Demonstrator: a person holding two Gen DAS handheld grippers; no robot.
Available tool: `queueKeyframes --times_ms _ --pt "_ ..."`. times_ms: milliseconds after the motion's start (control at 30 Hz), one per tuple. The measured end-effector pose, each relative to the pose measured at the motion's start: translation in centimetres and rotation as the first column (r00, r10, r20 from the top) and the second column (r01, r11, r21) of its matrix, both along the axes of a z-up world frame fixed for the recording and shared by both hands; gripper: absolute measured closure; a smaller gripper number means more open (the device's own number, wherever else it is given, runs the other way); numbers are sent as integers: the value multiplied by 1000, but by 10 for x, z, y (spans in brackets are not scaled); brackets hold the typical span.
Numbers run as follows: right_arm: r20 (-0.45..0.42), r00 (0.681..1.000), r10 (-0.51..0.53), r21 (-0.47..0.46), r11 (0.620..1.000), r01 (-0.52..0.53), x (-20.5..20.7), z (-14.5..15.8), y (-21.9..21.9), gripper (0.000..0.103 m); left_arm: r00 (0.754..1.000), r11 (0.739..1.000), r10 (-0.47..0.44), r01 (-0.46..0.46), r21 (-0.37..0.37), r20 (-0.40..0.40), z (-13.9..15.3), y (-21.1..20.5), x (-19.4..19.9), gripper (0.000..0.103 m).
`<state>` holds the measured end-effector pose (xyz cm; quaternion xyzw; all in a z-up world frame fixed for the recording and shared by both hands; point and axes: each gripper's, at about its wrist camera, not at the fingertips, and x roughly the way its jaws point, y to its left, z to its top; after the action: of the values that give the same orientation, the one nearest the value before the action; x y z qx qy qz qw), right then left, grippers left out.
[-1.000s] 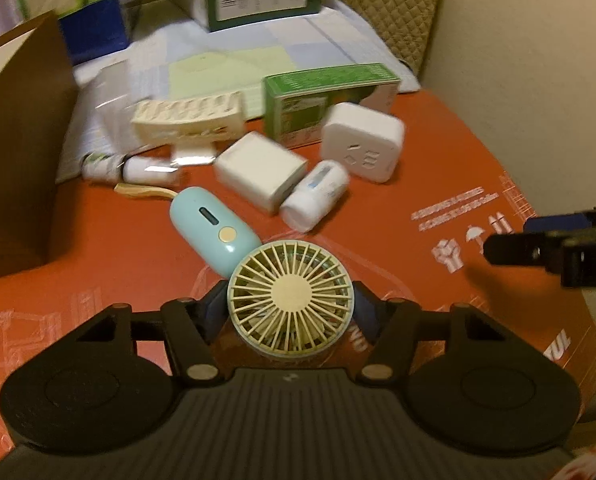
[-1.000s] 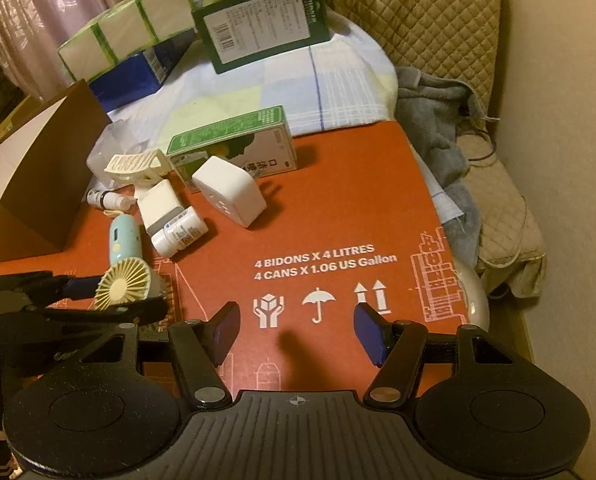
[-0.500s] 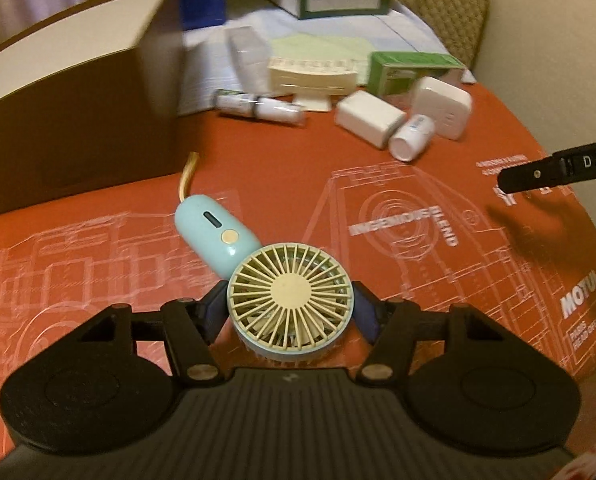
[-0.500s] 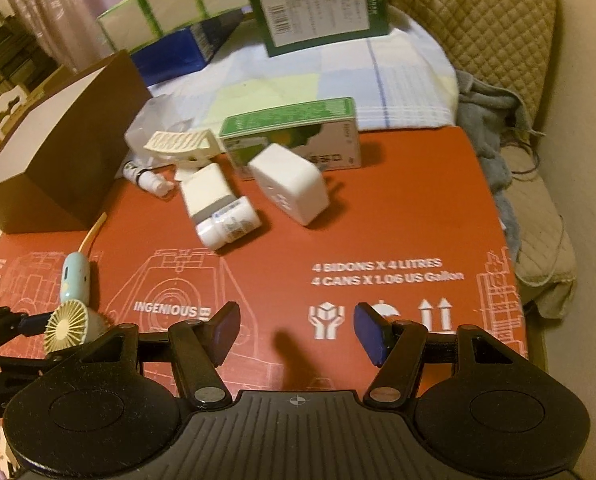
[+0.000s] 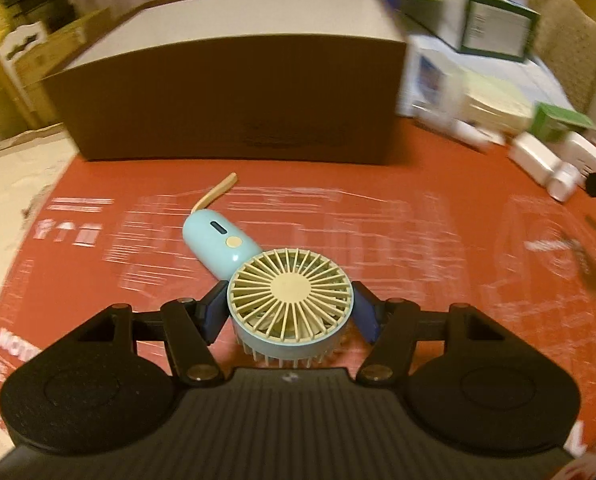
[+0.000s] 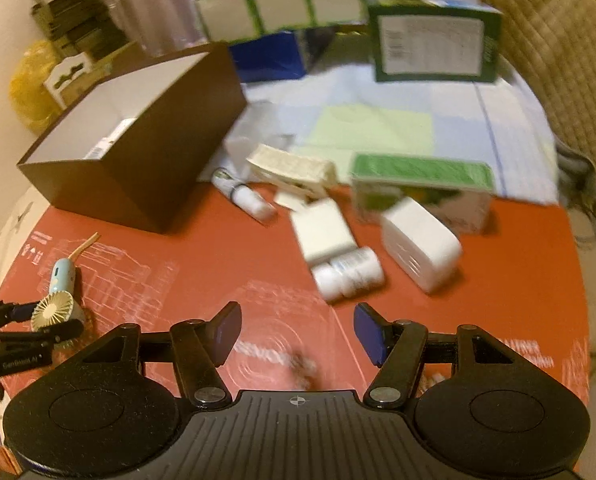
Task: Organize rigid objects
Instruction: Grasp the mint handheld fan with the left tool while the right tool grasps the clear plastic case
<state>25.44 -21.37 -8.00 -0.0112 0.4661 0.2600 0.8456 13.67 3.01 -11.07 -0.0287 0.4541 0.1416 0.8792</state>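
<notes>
My left gripper (image 5: 290,306) is shut on the round head of a small teal hand fan (image 5: 286,292) with a cream grille; its handle points away toward a brown open box (image 5: 234,88). The fan (image 6: 56,304) and the left gripper (image 6: 34,326) show at the far left of the right wrist view. My right gripper (image 6: 298,330) is open and empty above the red cardboard sheet (image 6: 218,264). A white pill bottle (image 6: 347,272), two white adapters (image 6: 323,230) (image 6: 419,244), a green carton (image 6: 421,184) and a cream clip (image 6: 294,166) lie beyond it.
The brown box (image 6: 134,148) stands at the left of the red sheet. Behind are green and white cartons (image 6: 433,44), a blue box (image 6: 270,58) and a checked cloth (image 6: 377,120). A small white tube (image 6: 244,196) lies near the box.
My left gripper has swung left with the fan and now faces the brown box. My right gripper has turned left, so the loose white items sit ahead of it.
</notes>
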Motion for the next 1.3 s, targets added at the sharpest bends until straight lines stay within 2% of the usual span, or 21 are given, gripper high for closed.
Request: queueKeyframes --times_ms 267,467,833,1167,1233,1300 --pt "55 996 66 -13 998 -66 31 8 40 43 995 995 101 -101 20 20 -1 59 4 43" --pt "88 992 95 -20 995 -94 66 12 74 43 989 988 148 -148 29 19 -2 87 4 43" --pt "66 993 97 -30 995 -95 132 -4 124 46 980 980 196 -197 22 30 -4 124 8 43" --pt "-2 999 50 -51 997 -50 169 -27 145 57 977 977 212 -211 -9 38 -6 144 8 43" --pt "-8 999 40 -57 998 -41 171 -30 146 71 977 978 209 -209 -11 38 -5 144 8 43" --pt "4 999 36 -55 998 -35 172 -29 146 76 977 978 208 -207 -15 39 -4 145 8 43"
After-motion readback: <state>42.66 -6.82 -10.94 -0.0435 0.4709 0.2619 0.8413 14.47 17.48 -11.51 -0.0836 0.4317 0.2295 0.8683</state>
